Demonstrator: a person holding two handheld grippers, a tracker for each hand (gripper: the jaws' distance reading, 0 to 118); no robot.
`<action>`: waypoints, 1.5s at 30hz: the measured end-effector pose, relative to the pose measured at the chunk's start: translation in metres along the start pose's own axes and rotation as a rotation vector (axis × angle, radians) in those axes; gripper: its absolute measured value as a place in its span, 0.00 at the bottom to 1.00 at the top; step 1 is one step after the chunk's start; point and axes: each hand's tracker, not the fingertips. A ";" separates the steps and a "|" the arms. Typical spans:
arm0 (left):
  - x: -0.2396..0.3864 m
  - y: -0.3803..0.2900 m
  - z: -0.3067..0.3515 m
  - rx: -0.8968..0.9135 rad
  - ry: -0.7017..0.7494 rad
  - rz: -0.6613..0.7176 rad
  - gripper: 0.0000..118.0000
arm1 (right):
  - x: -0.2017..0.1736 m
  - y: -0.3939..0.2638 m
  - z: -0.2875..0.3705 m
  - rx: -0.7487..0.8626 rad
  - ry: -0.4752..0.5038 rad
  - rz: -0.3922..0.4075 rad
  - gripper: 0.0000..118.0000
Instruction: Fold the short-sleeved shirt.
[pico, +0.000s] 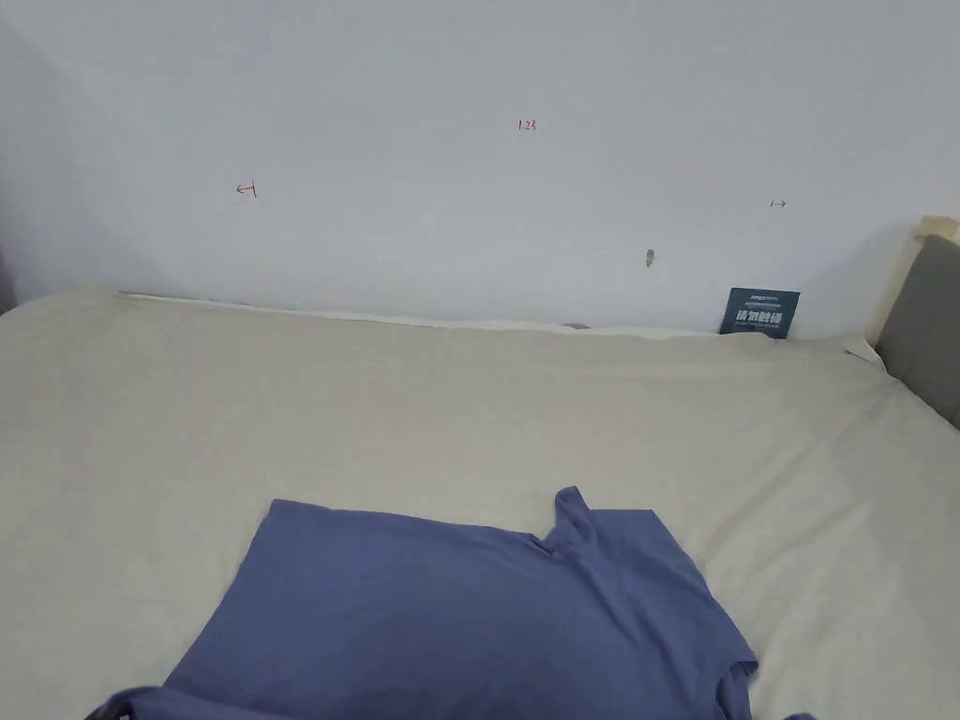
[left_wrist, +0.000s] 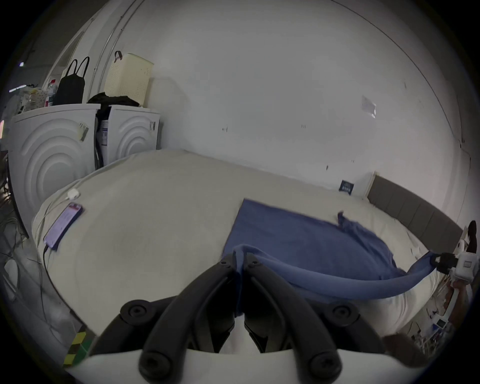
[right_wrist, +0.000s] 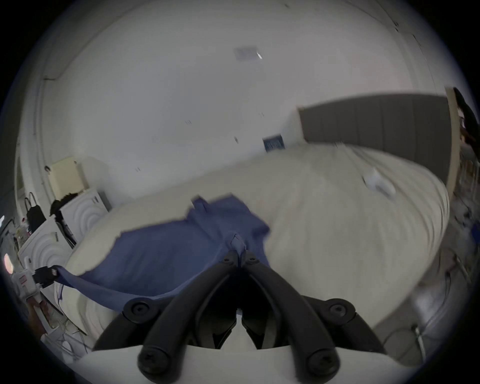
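1. The big bed (pico: 469, 422) held the blue shirt (pico: 450, 619), near my edge.
2. The shirt's near edge hung lifted between my tools.
3. My left tool (left_wrist: 240, 262) was clamped on one corner, my right tool (right_wrist: 240, 256) on the other.
4. I think both should move together and keep the edge tight, so the fold lands straight.
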 end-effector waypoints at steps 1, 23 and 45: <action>-0.001 -0.009 0.003 -0.010 0.011 0.003 0.04 | 0.008 -0.012 -0.005 -0.025 -0.014 -0.014 0.02; 0.015 -0.032 0.077 0.113 0.167 0.113 1.00 | -0.036 0.006 0.085 0.139 -0.080 0.115 0.99; -0.007 -0.035 0.013 -0.261 0.222 -0.029 0.96 | -0.054 0.000 0.067 0.059 0.048 0.249 0.00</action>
